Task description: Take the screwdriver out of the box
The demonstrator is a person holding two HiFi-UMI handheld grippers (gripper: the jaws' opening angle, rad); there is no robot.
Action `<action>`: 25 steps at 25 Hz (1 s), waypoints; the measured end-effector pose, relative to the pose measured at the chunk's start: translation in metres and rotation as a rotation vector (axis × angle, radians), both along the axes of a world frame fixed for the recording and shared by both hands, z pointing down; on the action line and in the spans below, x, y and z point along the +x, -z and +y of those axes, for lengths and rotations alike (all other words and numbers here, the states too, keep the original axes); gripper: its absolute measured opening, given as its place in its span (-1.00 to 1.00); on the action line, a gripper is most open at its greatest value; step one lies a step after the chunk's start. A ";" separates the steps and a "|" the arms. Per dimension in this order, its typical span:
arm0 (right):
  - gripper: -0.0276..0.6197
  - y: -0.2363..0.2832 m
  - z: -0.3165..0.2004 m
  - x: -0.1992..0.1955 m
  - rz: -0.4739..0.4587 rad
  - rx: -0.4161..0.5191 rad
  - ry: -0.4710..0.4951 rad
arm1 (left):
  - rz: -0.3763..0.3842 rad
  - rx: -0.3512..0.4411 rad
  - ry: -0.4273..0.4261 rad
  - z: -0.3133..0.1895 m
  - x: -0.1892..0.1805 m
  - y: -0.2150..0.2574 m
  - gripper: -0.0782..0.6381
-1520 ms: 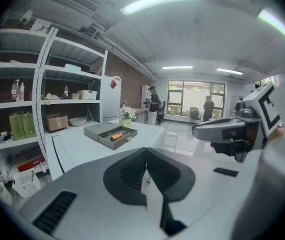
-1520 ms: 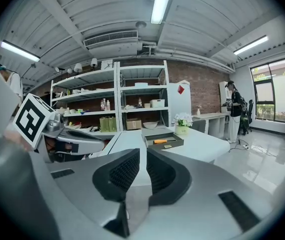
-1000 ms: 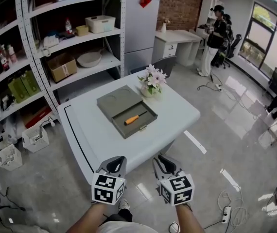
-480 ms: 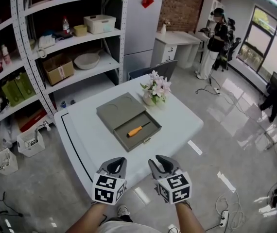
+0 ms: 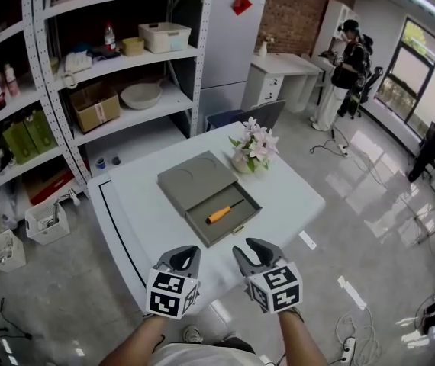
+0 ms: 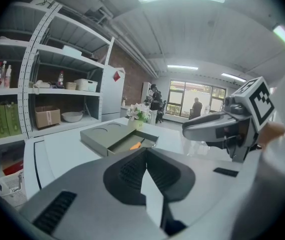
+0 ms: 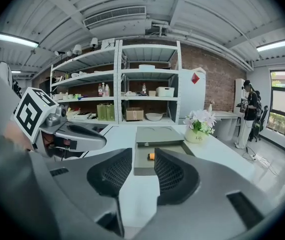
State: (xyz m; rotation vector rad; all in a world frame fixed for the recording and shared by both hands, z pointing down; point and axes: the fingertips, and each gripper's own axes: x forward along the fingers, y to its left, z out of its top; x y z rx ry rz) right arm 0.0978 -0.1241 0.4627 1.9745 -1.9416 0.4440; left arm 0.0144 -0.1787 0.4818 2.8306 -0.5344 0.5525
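Head view: left gripper (image 5: 181,256), jaws together, and right gripper (image 5: 252,250), jaws just opened, empty, are held short of the box (image 5: 191,178) containing the screwdriver (image 5: 223,213).

A vase of flowers (image 5: 254,146) stands on the white table (image 5: 294,195), with shelving (image 5: 137,58) and a refrigerator (image 5: 229,52) behind.

grey left gripper (image 5: 182,252) & right gripper (image 5: 253,248), b&w marker cubes (image 5: 170,296).

An open office or lab room. Behind the white table (image 5: 149,221) stand metal shelves (image 5: 175,90) of boxes and bottles, a fridge (image 5: 229,44) and a brick wall (image 5: 294,10). To its right are a desk (image 5: 288,65), big windows (image 5: 420,63) and people (image 5: 346,59) standing.
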 end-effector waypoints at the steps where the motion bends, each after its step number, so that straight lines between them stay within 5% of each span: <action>1: -0.46 0.000 -0.004 0.001 0.006 -0.004 0.011 | 0.000 0.000 0.002 -0.002 0.001 0.000 -0.76; 10: -0.45 -0.007 -0.041 0.013 0.050 -0.041 0.161 | -0.019 0.007 0.048 -0.023 0.009 -0.003 -0.76; 25: -0.40 -0.054 -0.104 0.044 0.174 -0.170 0.607 | -0.079 -0.025 0.288 -0.073 0.043 -0.030 -0.76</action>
